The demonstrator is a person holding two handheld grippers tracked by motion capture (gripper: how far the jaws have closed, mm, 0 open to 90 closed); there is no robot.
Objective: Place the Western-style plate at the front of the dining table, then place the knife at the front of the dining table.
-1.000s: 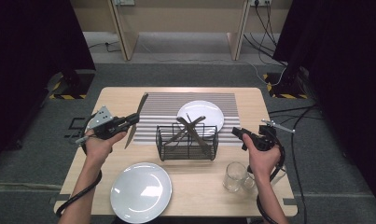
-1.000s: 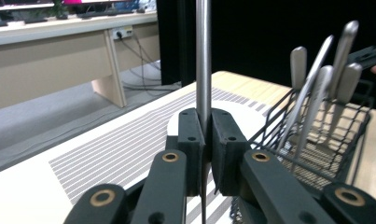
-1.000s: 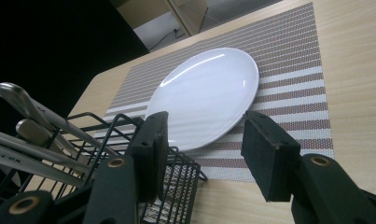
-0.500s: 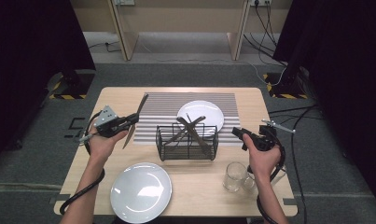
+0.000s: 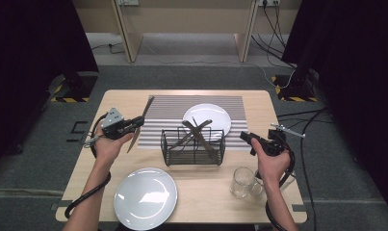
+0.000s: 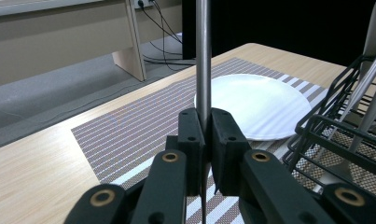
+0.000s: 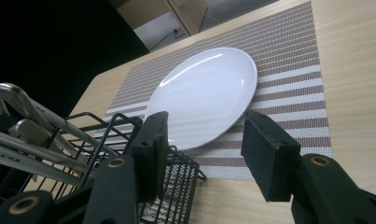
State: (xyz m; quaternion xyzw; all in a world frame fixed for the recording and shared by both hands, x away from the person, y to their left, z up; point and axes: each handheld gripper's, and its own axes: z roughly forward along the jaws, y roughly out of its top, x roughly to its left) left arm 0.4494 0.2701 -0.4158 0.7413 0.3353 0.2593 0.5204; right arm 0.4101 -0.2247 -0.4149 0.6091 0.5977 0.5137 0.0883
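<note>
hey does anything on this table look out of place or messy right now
Nothing is spilled or broken. The cutlery in the wire basket lies crossed and leaning rather than upright. The left gripper is clamped on a knife held above the striped placemat. Both plates and the glass sit flat and intact.

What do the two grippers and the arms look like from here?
Both the left gripper and the right gripper are black with blocky jaws and brass-coloured pivot rivets. The left one has a grey three-cornered plate on top. A black cable trails from each. The forearms are bare, no sleeves.
</note>
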